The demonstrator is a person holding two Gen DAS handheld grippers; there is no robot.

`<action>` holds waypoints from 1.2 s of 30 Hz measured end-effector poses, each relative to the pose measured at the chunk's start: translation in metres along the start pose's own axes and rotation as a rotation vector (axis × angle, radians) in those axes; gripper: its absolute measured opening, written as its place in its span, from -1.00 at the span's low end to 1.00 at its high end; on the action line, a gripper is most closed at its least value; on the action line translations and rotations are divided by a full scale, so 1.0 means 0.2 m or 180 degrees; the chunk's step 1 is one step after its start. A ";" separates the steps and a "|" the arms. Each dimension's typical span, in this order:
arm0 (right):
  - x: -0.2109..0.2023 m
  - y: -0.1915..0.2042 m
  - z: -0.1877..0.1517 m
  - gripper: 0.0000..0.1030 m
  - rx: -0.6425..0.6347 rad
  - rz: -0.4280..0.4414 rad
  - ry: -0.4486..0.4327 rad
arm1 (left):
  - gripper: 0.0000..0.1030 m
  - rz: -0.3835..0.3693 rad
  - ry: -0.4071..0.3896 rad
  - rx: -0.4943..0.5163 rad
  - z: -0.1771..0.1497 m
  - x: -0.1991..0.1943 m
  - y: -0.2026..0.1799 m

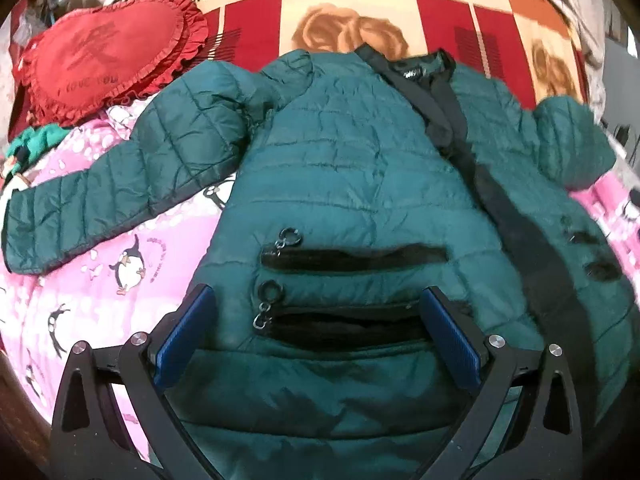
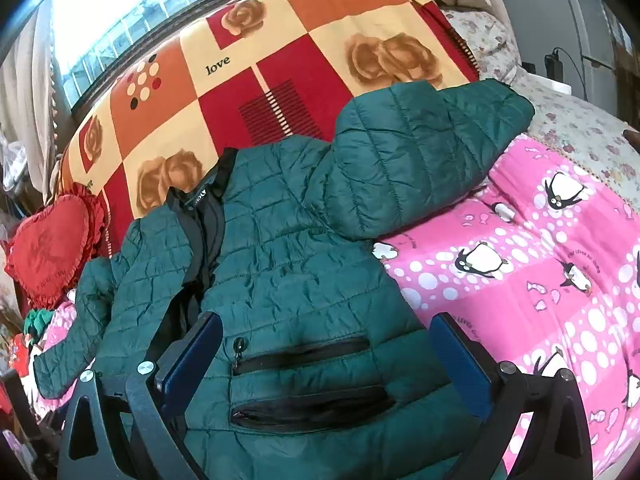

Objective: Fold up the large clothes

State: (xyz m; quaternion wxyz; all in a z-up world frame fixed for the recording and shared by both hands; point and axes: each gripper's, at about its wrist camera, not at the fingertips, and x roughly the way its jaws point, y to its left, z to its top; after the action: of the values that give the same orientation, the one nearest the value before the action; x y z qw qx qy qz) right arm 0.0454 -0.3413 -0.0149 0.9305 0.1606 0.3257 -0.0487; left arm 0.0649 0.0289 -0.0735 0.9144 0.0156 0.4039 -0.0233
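Note:
A dark green quilted jacket (image 1: 352, 168) lies front up on the bed, with its black zipper band running down the middle and both sleeves spread out. It also shows in the right wrist view (image 2: 288, 256). My left gripper (image 1: 318, 300) is open, its blue pads either side of the jacket's left zip pockets near the hem. My right gripper (image 2: 326, 334) is open, its pads either side of the right zip pockets. Neither gripper holds anything.
A pink penguin-print blanket (image 2: 540, 264) covers the bed. A red and orange rose-check blanket (image 2: 256, 80) lies behind the jacket. A red heart cushion (image 1: 104, 56) sits at the far left. A window is beyond the bed.

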 end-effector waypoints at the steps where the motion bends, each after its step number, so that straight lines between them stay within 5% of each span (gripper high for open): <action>1: 0.00 0.00 0.00 0.99 -0.0003 -0.0007 0.0003 | 0.99 0.0020 -0.0005 0.0031 0.00 0.00 0.00; 36: 0.05 0.02 -0.01 0.99 -0.0008 -0.0098 0.0147 | 0.99 -0.0148 0.0059 -0.0127 0.01 -0.01 0.05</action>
State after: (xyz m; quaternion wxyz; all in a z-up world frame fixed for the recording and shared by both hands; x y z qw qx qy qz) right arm 0.0526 -0.3369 -0.0204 0.9220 0.1555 0.3496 -0.0588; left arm 0.0654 0.0398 -0.0710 0.9099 -0.0119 0.4130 -0.0364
